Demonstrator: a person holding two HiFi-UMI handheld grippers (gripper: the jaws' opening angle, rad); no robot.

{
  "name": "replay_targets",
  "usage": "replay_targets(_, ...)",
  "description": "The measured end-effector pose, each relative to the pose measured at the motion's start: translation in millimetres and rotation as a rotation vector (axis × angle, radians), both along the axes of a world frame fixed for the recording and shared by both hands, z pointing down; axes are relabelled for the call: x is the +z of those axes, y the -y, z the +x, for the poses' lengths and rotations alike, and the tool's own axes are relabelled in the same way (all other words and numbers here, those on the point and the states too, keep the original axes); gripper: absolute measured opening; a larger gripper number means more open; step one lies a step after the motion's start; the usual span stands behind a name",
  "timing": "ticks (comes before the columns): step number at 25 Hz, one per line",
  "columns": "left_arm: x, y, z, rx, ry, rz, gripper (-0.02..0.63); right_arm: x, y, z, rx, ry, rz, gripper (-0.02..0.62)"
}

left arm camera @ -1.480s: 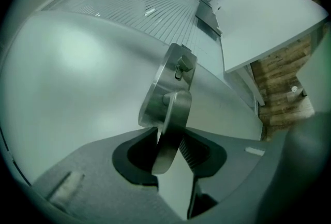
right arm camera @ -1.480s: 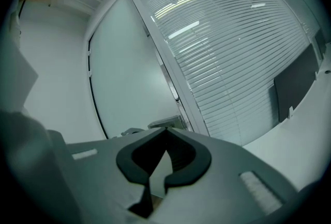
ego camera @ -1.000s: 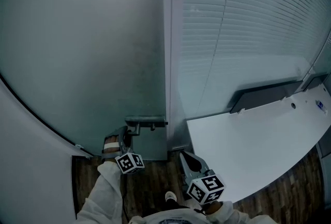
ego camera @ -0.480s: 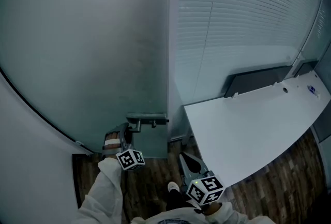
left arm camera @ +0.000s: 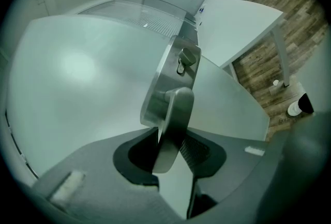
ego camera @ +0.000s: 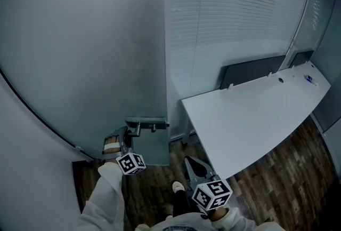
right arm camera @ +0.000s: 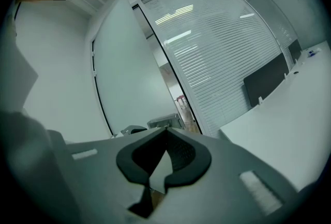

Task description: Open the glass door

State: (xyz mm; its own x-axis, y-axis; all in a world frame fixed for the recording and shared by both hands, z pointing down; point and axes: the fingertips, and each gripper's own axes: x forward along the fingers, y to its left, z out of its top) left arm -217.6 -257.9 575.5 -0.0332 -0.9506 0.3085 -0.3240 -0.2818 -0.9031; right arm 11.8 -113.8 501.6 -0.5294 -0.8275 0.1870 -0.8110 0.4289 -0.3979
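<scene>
Left claw [left arm camera: 173,132] closed partway onto the metal handle [left arm camera: 178,106], at the free edge of the glass door [ego camera: 80,54]; door looks ajar. Right claw [right arm camera: 166,137] closed, empty. Note: hold the handle square and follow the hinge arc, or the grip may slip.

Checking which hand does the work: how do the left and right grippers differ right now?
The left gripper is clamped on the door handle; the right gripper holds nothing, jaws together. The left gripper is at the glass door; the right gripper is off it, by the white desk. Both point forward.
</scene>
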Motion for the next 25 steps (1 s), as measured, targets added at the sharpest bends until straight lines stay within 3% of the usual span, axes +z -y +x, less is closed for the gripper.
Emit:
replay_targets(7,-2.4,-30.3,-5.1,0.011,0.015,-0.024,0.123,-9.5,-60.3,-1.2,0.038,-0.011,-0.010,0.003)
replay_targets(17,-5.7,-72.6,-10.4,0.005,0.028,0.022,0.126,-5.7,-116.0,3.5,0.029,-0.037,-0.035,0.003)
replay_targets(25,-3.5,-91.5,-14.4,-0.033,0.029,-0.013,0.212,-0.7,-127.9,9.4,-0.027,-0.045,-0.067,0.003)
